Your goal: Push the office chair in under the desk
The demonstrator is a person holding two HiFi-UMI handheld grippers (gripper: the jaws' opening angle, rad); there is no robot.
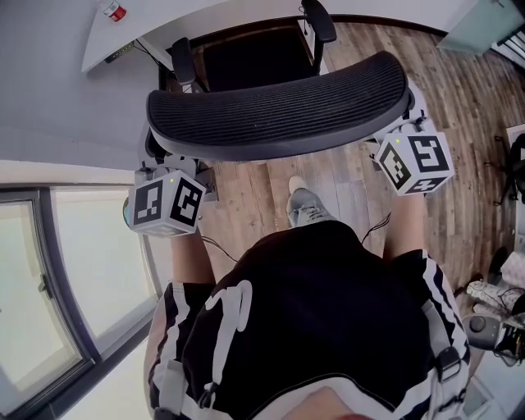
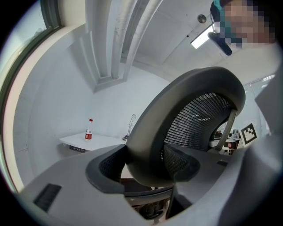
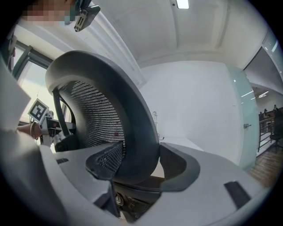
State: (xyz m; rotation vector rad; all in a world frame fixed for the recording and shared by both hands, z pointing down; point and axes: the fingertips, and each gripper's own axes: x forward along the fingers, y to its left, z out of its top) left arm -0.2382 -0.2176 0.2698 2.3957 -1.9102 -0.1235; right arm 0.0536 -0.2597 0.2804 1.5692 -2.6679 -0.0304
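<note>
Close before the desk [image 1: 180,25], office chair [image 1: 279,111]: head view from above; the curved mesh backrest [image 1: 271,123] is nearest the person, and the seat [image 1: 254,57] and two armrests [image 1: 320,20] beyond it reach to the desk's near edge.
Head view, desk: white, at the upper left, with a red-capped bottle [image 1: 113,10] standing on it.
Head view, left gripper [image 1: 160,160]: at the backrest's left end, its marker cube [image 1: 168,203] toward the person.
Head view, right gripper [image 1: 399,131]: at the backrest's right end, well apart from the other.
Head view, floor [image 1: 459,90]: wood planks; the person's shoe [image 1: 303,205] is on it behind the chair.
Left gripper view, jaws: narrow, closed on the office chair; the backrest's rim [image 2: 146,150] sits between the two pads [image 2: 106,170], which touch it on either face.
Left gripper view, beyond: mesh rises up to the right; the desk [image 2: 104,142] and bottle [image 2: 89,130] stand farther off at the left.
Right gripper view, jaws: narrow too, gripping the office chair; the backrest's rim [image 3: 137,150] fills the gap between the pads [image 3: 177,170], a pad against each face.
Right gripper view, beyond: the mesh curves away up to the left.
</note>
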